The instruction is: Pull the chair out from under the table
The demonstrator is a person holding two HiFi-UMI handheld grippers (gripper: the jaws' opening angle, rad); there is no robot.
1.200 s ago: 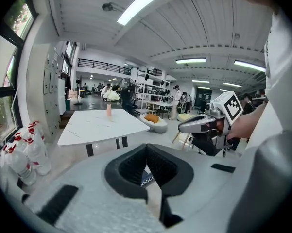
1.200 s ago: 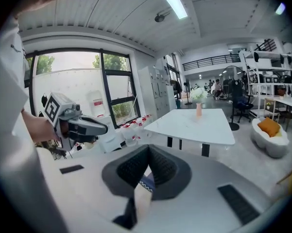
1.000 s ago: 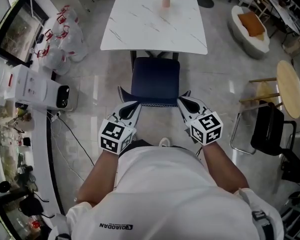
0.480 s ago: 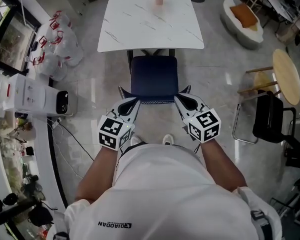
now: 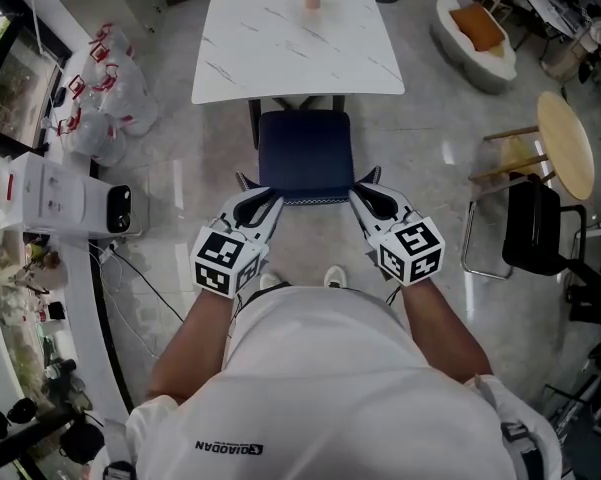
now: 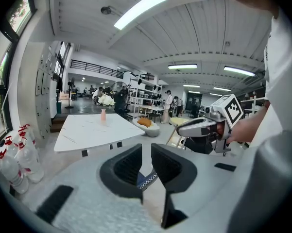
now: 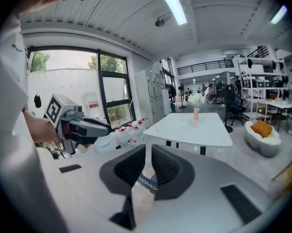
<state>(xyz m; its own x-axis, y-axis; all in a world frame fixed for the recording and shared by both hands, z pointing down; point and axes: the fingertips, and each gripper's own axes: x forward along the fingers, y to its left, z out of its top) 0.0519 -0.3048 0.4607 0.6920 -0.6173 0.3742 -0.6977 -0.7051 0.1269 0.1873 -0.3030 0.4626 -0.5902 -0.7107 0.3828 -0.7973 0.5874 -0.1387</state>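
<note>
Left tongs (image 5: 263,198) are opening, their jaws parting around the near-left corner of the navy-blue padded chair (image 5: 305,153); its seat shows mostly clear of the white marble counter (image 5: 300,38); right tongs (image 5: 366,194) are likewise parting around the near-right corner.

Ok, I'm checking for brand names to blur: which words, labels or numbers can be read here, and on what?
"QIAODAN": back of the person's white shirt, upside down in the head view.
Red labels on the clear plastic bottles: too small to read.
Red marks on the white boxes: too small to read.
</note>
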